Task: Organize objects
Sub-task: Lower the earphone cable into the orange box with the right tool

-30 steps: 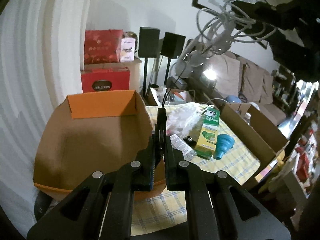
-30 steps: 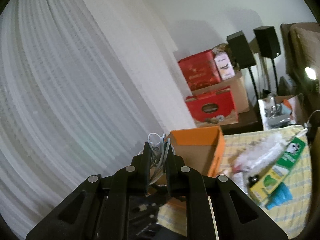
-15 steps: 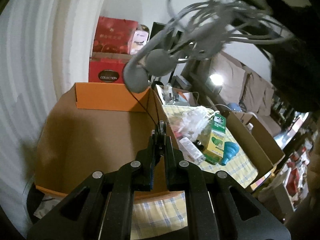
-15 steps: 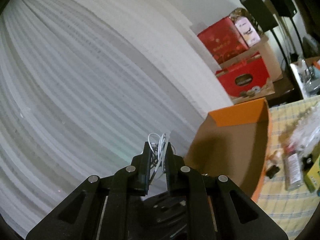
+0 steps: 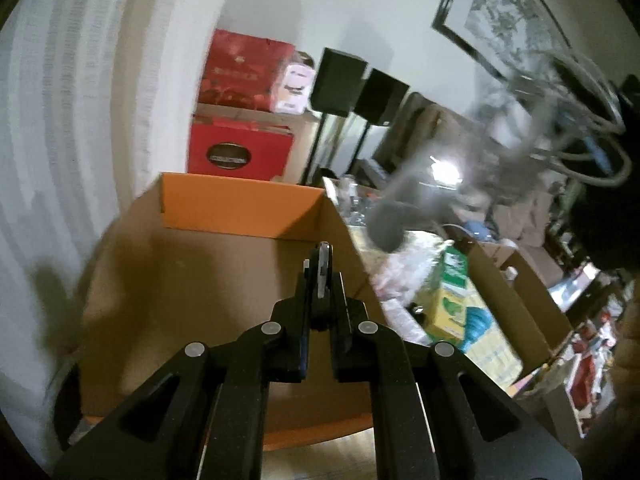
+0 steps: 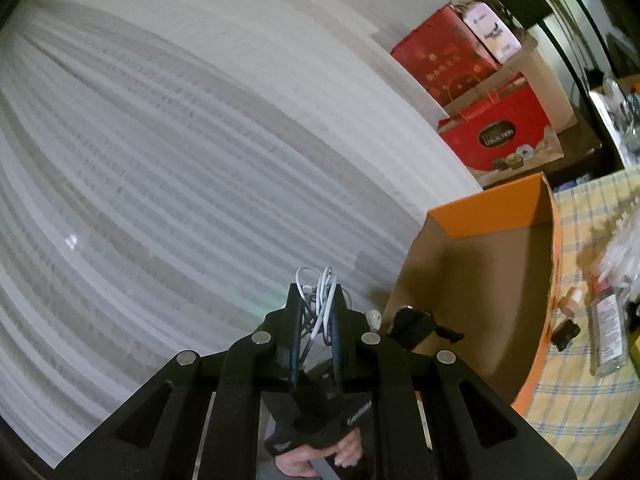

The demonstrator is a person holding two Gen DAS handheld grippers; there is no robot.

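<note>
- Orange cardboard box (image 5: 240, 240) fills the middle of our left wrist view, open at the top, its brown inside bare where we can see it
- Our left gripper (image 5: 320, 276) hangs over that box with its jaws pressed on a thin dark object (image 5: 321, 276) that sticks up past the fingertips; we cannot tell what the object is
- Up at the right of this view, a blurred tangle of white cables (image 5: 560, 120) hangs in the air above the table, with a grey rounded lump (image 5: 390, 226) dangling lowest from it
- Right of the box, on the yellow checked tablecloth (image 5: 496, 356), we see a green and yellow carton (image 5: 450, 304) with a blue funnel (image 5: 476, 322) just beside it, and a brown cardboard box (image 5: 520, 300) further right
- Behind the orange box stand red gift boxes (image 5: 240, 120) and two black speakers (image 5: 360, 84)
- From our right wrist view, the right gripper (image 6: 316, 312) is clamped on the white cables (image 6: 322, 296), loops poking out above the fingertips
- It is held in front of a white ribbed surface (image 6: 200, 160), left of the orange cardboard box (image 6: 500, 260) and apart from it
- Below it we see the other gripper's dark tip (image 6: 414, 320) at the box's near edge
- A clear bottle (image 6: 608, 328) lies on the tablecloth (image 6: 580, 400) just right of the box
- The red gift boxes (image 6: 496, 128) sit at the upper right
</note>
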